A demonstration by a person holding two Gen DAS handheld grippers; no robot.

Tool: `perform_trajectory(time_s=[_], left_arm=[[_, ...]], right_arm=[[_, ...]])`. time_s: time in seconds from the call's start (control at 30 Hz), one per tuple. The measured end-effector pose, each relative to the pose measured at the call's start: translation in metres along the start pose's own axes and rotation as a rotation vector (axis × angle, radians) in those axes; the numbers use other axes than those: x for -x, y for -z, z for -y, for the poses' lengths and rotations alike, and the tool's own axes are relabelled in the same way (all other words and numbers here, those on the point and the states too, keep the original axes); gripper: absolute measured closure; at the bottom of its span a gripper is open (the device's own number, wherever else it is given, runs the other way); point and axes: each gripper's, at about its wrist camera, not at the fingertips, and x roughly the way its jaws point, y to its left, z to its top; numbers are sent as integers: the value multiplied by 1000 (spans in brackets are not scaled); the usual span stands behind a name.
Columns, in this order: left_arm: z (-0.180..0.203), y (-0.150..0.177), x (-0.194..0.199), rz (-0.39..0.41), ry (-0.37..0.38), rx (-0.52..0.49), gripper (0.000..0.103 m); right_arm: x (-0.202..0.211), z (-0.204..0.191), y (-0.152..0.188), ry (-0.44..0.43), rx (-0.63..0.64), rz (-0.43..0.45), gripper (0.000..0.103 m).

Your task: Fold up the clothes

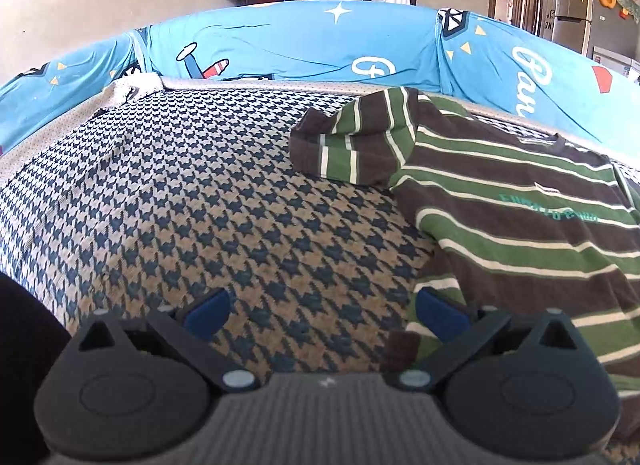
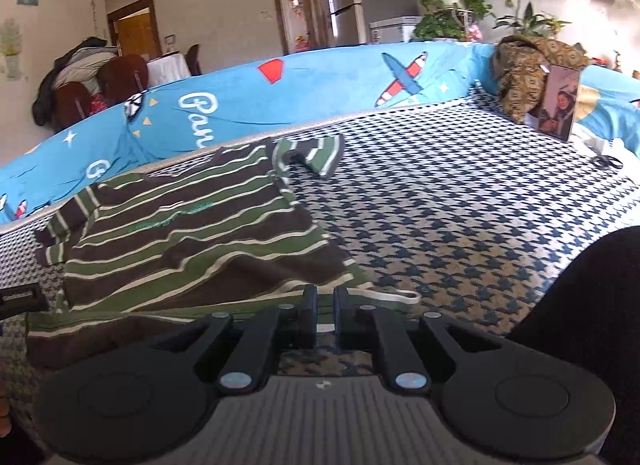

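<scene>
The work surface is a wide cushion covered in woven houndstooth fabric (image 1: pixel 192 201), dark blue on beige, bounded at the far side by a raised backrest under a smooth blue printed cover (image 1: pixel 304 41) with plane and star motifs. The striped shirt (image 2: pixel 188 241), a soft knit in brown and green bands with thin cream lines, lies spread flat on the houndstooth surface near the backrest; its long axis runs from the collar at the backrest toward the hem at the near edge, and one sleeve (image 1: pixel 352 137) lies bunched beside the shoulder. In the left wrist view, bare houndstooth surface extends well to the left of the shirt; in the right wrist view, bare surface extends to the right as far as a patterned brown cushion (image 2: pixel 524 69) with a phone (image 2: pixel 558 103) propped against it. The left gripper (image 1: pixel 324 311) stands spread wide, its blue pads (image 1: pixel 208 311) apart, one at the shirt's edge. The right gripper (image 2: pixel 324 311) is pressed together, pinching the shirt's cream-edged hem.
</scene>
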Motion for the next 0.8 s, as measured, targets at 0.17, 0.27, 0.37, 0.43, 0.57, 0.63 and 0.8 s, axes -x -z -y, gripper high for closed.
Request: perform_trajectory(time_s=[0.17, 0.27, 0.37, 0.43, 0.57, 0.63, 0.8], left_arm=[[-2, -8, -2, -31, 56, 7, 0], [-3, -16, -4, -46, 72, -8, 0], [-5, -28, -2, -45, 85, -20, 0], [-8, -37, 1, -39, 90, -27, 0], [-20, -57, 8, 1, 84, -34, 0], [-28, -64, 9, 12, 76, -24, 0], [-53, -67, 9, 18, 40, 58, 0]], right_arm=[[-15, -23, 1, -130, 53, -68, 93], [-21, -37, 1, -202, 81, -101, 92], [-27, -51, 1, -264, 102, -125, 87], [-30, -62, 0, -300, 119, -133, 87], [-34, -87, -3, -381, 165, -132, 85], [-36, -105, -3, -427, 198, -136, 81], [-42, -151, 0, -540, 308, -154, 75]])
